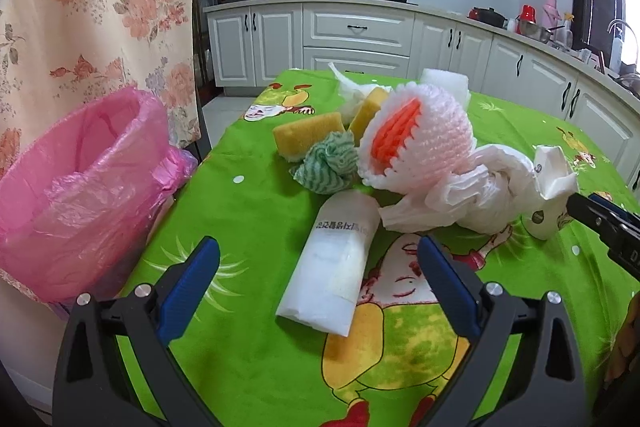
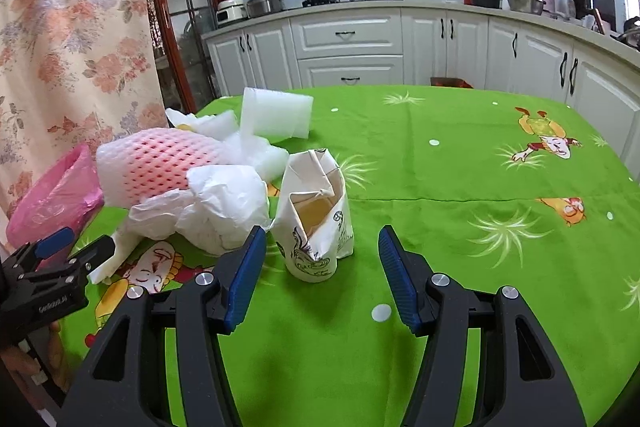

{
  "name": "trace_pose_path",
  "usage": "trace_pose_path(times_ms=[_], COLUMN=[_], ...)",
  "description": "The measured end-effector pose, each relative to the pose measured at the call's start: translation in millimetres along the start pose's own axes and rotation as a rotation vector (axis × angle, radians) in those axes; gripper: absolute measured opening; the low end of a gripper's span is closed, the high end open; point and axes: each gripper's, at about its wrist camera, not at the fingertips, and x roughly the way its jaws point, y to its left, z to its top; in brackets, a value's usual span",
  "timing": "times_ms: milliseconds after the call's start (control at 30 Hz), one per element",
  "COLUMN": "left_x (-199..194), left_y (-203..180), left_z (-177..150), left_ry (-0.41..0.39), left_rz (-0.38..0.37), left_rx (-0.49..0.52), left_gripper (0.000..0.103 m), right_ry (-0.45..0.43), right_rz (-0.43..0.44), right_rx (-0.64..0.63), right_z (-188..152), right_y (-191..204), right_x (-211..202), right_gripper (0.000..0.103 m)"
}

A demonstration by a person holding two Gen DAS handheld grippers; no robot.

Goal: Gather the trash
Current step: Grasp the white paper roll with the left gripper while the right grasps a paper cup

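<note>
A heap of trash lies on the green tablecloth (image 1: pixel 248 219). My left gripper (image 1: pixel 318 255) is open, and a white plastic packet (image 1: pixel 336 267) lies flat between its blue fingers, untouched. Behind it sit a pink foam fruit net (image 1: pixel 424 143), a green-striped rag (image 1: pixel 328 163), yellow sponges (image 1: pixel 308 137) and a crumpled white bag (image 1: pixel 468 199). My right gripper (image 2: pixel 322 245) is open too, just short of a crushed paper cup (image 2: pixel 320 223) that stands upright. The foam net (image 2: pixel 160 163) and white bag (image 2: pixel 216 207) lie left of the cup.
A bin lined with a pink bag (image 1: pixel 80 179) stands at the table's left edge, beside a floral curtain (image 1: pixel 100 7). White foam pieces (image 2: pixel 276 111) lie at the table's far side. Kitchen cabinets (image 1: pixel 356 39) run behind. The right half of the cloth (image 2: pixel 480 167) is bare.
</note>
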Motion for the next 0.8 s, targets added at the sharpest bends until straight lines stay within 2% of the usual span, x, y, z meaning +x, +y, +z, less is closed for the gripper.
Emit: trace_pose_path(times_ms=[200,400,433,667,800], left_x=[10.4,25.5,28.0,39.0,41.6], left_y=[2.3,12.6,14.9,9.6,-2.6], left_z=[0.3,6.8,7.9,6.5,5.5], left_ry=[0.046,0.102,0.108,0.167,0.186], left_rz=[-0.01,-0.024,-0.019,-0.046,-0.066], left_rx=[-0.012,-0.075,-0.082,-0.054,0.006], left_gripper=[0.092,0.087,0.083,0.07,0.053], right_ry=[0.029,0.083,0.086,0.067,0.063], right_rz=[-0.028,-0.003,0.004,0.022,0.015], right_rx=[-0.039,-0.03,-0.029,-0.004,-0.018], right_z=[7.8,10.7,10.9,10.4,10.8], right_y=[5.9,5.6,5.3,0.8,3.6], right_x=[15.8,30.6,31.2,26.6,26.4], right_gripper=[0.057,0.056,0.048,0.047,0.047])
